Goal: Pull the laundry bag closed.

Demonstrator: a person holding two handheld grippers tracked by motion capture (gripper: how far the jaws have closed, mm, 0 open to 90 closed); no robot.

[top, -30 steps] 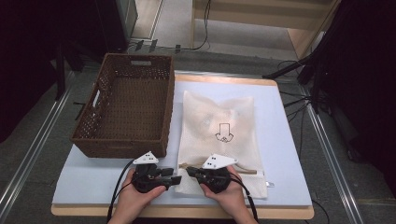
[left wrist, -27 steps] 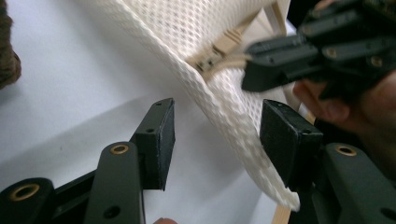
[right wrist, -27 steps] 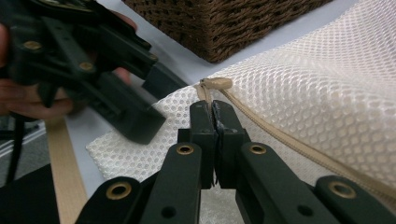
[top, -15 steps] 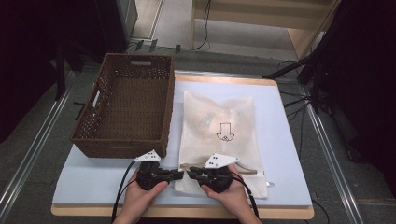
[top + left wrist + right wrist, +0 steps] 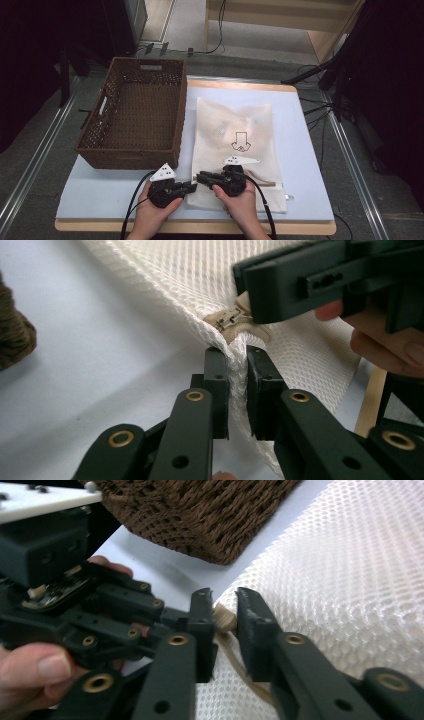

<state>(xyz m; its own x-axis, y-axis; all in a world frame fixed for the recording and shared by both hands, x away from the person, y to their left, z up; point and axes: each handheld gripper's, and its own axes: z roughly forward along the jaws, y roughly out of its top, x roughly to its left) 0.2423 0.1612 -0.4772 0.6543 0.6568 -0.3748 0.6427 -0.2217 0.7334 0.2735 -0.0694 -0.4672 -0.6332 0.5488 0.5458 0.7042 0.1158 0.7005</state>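
A white mesh bag point(image 5: 235, 130) with a printed arrow lies flat on the pale blue table point(image 5: 300, 150). Both grippers meet tip to tip at its near left corner. My left gripper point(image 5: 192, 186) point(image 5: 238, 357) is shut on a fold of the mesh point(image 5: 200, 280) just below the beige zipper pull point(image 5: 227, 320); its jaws have just eased slightly apart, with the fabric still between them. My right gripper point(image 5: 200, 177) point(image 5: 226, 605) is shut on the zipper pull point(image 5: 225, 622); its jaws have just been closing on it.
A brown wicker basket point(image 5: 135, 120) point(image 5: 200, 515) stands on the table's left half, close beside the bag. A wooden strip point(image 5: 370, 400) edges the table near the hands. Cables trail across the floor beyond the table's right side.
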